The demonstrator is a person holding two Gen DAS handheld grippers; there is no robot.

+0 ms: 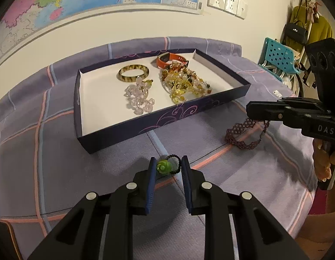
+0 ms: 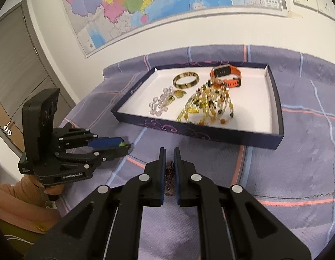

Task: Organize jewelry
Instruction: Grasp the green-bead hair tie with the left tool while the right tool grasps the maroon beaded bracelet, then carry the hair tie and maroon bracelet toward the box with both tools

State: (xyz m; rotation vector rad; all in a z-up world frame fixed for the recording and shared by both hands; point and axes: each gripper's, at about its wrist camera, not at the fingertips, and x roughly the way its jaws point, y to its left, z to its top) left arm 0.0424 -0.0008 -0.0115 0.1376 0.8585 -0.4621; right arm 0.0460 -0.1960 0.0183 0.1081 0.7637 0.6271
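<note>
A dark blue tray point(image 1: 132, 127) point(image 2: 277, 112) on the purple bedcover holds a striped bangle point(image 1: 133, 73) point(image 2: 186, 80), an orange watch point(image 1: 170, 59) point(image 2: 225, 75), clear pink beads point(image 1: 139, 97) point(image 2: 159, 103) and a heap of amber beads point(image 1: 184, 82) point(image 2: 207, 105). My left gripper point(image 1: 168, 165) point(image 2: 124, 144) is open around a green bead on a black cord point(image 1: 164, 167), which rests on the cover. My right gripper point(image 2: 169, 160) point(image 1: 251, 110) is shut on a dark purple beaded choker point(image 1: 243, 133) point(image 2: 170, 176) that lies on the cover.
The wall with a map point(image 2: 145, 4) rises behind the tray. A grey door point(image 2: 13, 69) stands at the left. A teal basket point(image 1: 277, 56) and hanging bags point(image 1: 297, 32) are at the right, past the bed edge.
</note>
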